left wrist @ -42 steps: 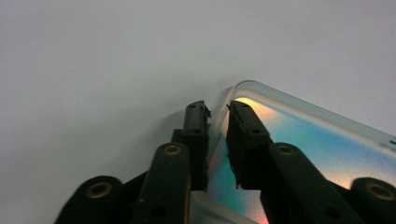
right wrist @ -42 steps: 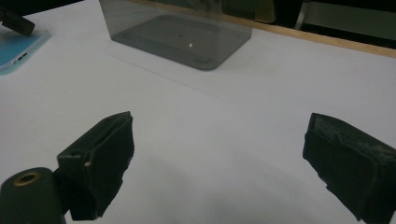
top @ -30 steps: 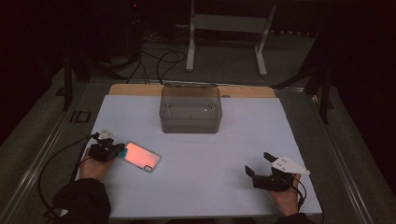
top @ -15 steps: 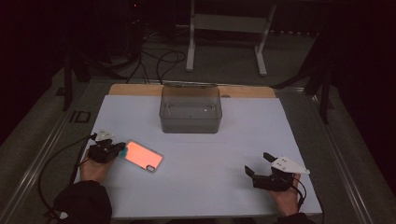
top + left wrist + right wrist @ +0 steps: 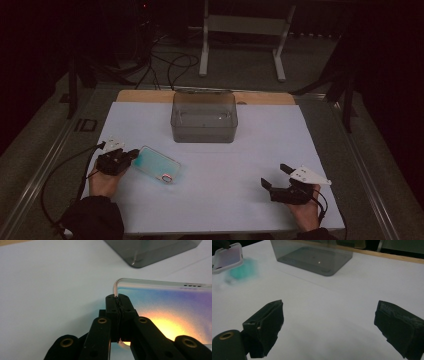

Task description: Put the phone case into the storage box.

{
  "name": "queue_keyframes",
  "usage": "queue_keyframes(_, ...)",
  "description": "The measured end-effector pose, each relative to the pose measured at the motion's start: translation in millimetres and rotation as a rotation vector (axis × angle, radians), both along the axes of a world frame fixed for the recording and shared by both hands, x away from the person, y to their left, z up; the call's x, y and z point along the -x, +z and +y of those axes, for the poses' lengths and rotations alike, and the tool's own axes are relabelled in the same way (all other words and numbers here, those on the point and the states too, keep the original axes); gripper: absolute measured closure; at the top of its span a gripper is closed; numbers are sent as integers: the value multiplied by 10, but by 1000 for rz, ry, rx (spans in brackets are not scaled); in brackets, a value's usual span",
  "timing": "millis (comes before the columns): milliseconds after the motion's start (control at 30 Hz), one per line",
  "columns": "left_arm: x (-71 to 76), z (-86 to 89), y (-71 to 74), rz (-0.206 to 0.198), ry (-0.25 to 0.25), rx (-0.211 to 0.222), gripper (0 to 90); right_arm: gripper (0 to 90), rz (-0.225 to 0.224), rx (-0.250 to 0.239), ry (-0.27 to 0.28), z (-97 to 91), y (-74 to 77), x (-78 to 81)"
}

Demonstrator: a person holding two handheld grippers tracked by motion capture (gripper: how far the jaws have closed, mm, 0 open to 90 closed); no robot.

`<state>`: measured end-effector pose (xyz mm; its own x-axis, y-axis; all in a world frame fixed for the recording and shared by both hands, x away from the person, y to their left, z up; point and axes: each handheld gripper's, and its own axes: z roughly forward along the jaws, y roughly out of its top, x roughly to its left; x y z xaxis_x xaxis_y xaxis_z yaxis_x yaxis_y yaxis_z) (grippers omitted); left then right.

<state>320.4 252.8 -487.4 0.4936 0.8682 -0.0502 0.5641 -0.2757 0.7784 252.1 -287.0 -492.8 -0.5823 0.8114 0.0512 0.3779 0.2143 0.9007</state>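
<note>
Left gripper (image 5: 117,302) clamped on phone case (image 5: 158,164) rim, near tabletop (image 5: 300,145) left edge; transfer to grey bin (image 5: 204,116) pending; right gripper (image 5: 329,325) agape, empty.

You saw a glossy, clear-rimmed plastic phone case (image 5: 158,165), a smooth smoky translucent plastic box (image 5: 204,116), and matt white paper-like table covering (image 5: 250,155).

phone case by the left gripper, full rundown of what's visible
The phone case is a clear, soft-looking shell with rounded corners and an iridescent back, teal to pink-orange; a ringed camera cutout sits at its near end. It lies left of centre on the white table, in front of the grey bin. The left gripper is shut on its rim, one end seemingly lifted.
</note>
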Motion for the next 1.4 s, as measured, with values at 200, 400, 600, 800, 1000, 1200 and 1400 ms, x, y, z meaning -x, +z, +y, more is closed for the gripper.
queue_keyframes(200,26,-84,40,-20,-20,11,894,91,4,0,17,19,23,-6)
queue_keyframes(400,16,-151,105,-42,-30,15,893,91,39,-1,66,75,68,-47)
queue_keyframes(600,15,-275,196,-69,-59,4,893,91,48,-6,94,112,170,-80)
queue_keyframes(800,2,-392,257,-92,-83,7,894,91,41,20,119,158,265,-122)
queue_keyframes(1000,2,-501,314,-108,-108,18,894,91,47,8,130,204,337,-184)
queue_keyframes(1200,-4,-600,380,-128,-132,24,893,91,65,-8,150,271,426,-274)
queue_keyframes(1400,-35,-691,425,-135,-153,18,893,90,75,-16,155,332,503,-341)
